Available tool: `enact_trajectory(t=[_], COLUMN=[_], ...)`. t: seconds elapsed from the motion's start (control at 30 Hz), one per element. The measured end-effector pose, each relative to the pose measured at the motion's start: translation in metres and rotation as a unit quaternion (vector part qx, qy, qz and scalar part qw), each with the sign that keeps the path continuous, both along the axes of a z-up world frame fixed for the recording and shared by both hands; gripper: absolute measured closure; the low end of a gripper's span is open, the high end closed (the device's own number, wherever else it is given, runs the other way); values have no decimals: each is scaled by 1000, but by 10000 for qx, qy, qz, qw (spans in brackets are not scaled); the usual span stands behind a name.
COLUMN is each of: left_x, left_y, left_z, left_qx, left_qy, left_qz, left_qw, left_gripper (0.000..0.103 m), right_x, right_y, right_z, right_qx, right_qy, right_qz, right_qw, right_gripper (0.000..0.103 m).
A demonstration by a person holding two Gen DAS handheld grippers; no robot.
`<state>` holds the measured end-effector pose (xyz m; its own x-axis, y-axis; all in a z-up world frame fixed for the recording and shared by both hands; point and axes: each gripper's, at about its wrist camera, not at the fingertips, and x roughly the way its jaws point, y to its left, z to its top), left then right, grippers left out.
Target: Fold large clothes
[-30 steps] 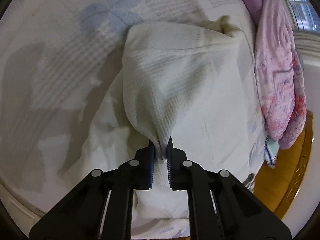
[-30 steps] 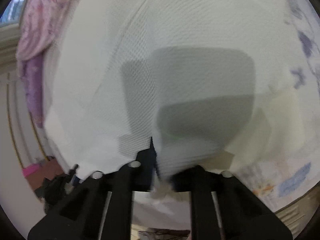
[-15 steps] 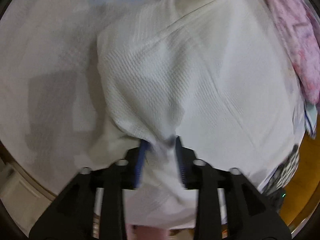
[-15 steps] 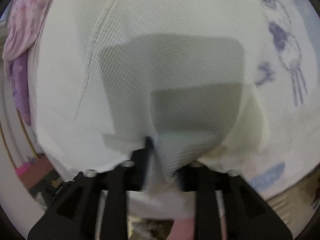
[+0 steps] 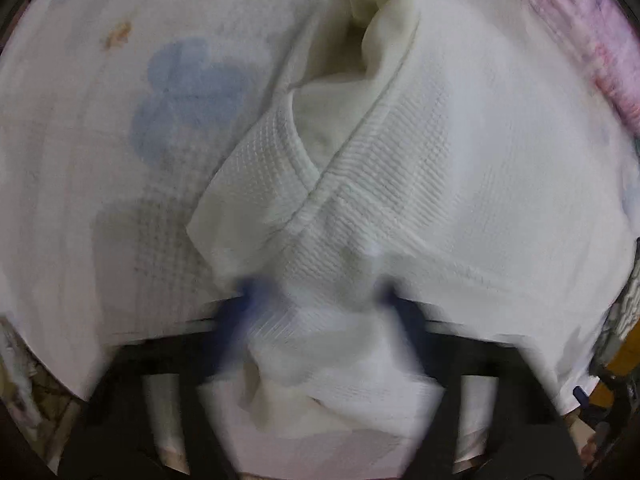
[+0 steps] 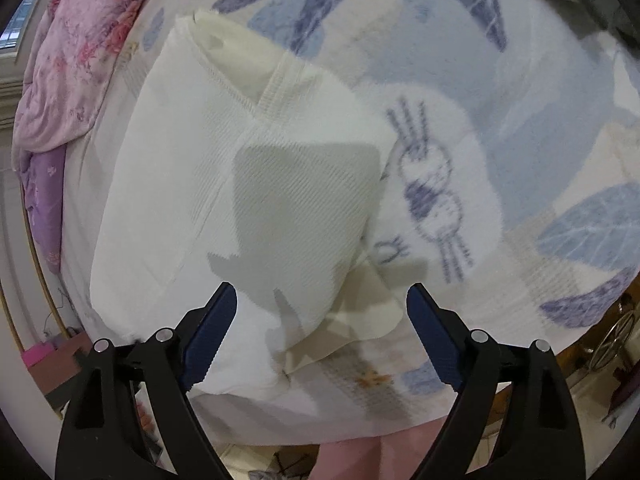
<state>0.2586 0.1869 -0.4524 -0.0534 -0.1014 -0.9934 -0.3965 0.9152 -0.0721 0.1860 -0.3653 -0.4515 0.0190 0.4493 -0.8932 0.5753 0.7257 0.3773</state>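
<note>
Floral bedsheet under folded waffle-knit garment

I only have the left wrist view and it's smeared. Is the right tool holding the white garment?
Observer: No. The right tool has nothing between its pads, and its jaws are opening.
Operator: How does the garment lie on that side?
Observer: The white garment lies folded over on the bedsheet, with a cream layer sticking out from under its near corner.
Operator: Is the tool over it?
Observer: Yes. The tool's shadow falls across the near half of the fold.
</note>
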Motion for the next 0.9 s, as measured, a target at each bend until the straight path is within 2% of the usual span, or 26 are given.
enact_trajectory(t=[0.03,0.07,0.13,0.2,0.27,0.3,0.37,0.4,0.43,0.47,0.5,0.53,0.57,0.6,0.63,0.7,0.73,0.8,0.87,0.9], left_x=[0,-2,-6,-11,-17,-23,-32,-39,-49,-60,-67,-71,-74,-67,-59,-45,-42,-37,-34,-33], left_y=[-1,-1,1,6,13,25,52,63,81,97,102,105,106,98,88,61,48,32,20,16], left_z=[8,20,38,52,58,55,33,19,-4,-26,-38,-46,-44,-34,-23,-4,4,12,16,16], left_qx=[-99,-286,-799,-1465,-2260,-2755,-2982,-2871,-2554,-2514,-2647,-2829,-2799,-2501,-2087,-1247,-890,-359,208,324], left_qy=[-105,-209,-410,-550,-634,-700,-682,-554,-276,-71,-41,-64,-91,-175,-211,-193,-179,-183,-243,-229], left_qz=[41,131,347,580,1057,1508,1985,2117,2364,2620,2842,3109,3105,2753,2271,1335,931,476,130,49], left_qw=[9999,9993,9954,9860,9663,9468,9311,9326,9371,9317,9215,9073,9084,9281,9510,9830,9915,9981,9994,9992], left_gripper=[94,98,99,99,99,99,99,98,98,98,98,98,98,98,93,87,86,86,84,84], right_x=[2,3,8,9,11,11,15,15,16,17,19,23,27,28,33,42,50,71,93,102], right_y=[4,6,25,36,42,44,46,45,43,40,33,26,19,6,-3,-22,-29,-32,-20,-10], right_z=[-2,-3,-4,-7,-9,-9,-11,-12,-13,-14,-12,-8,-3,3,7,9,8,0,-11,-18], right_qx=[54,100,210,294,439,467,454,441,404,346,290,209,64,-136,-354,-760,-1014,-1162,-1155,-1266], right_qy=[-35,-74,-99,-33,-37,-54,-52,-57,-51,-33,-68,-166,-301,-449,-575,-742,-791,-991,-1268,-1354], right_qz=[97,180,407,475,450,441,459,459,447,423,396,374,354,328,286,244,293,554,1018,1336], right_qw=[9999,9998,9989,9984,9980,9979,9979,9980,9982,9985,9988,9989,9989,9984,9973,9940,9913,9867,9799,9735], right_gripper=[20,20,20,20,20,20,20,20,20,20,20,20,20,19,19,13,12,11,11,11])
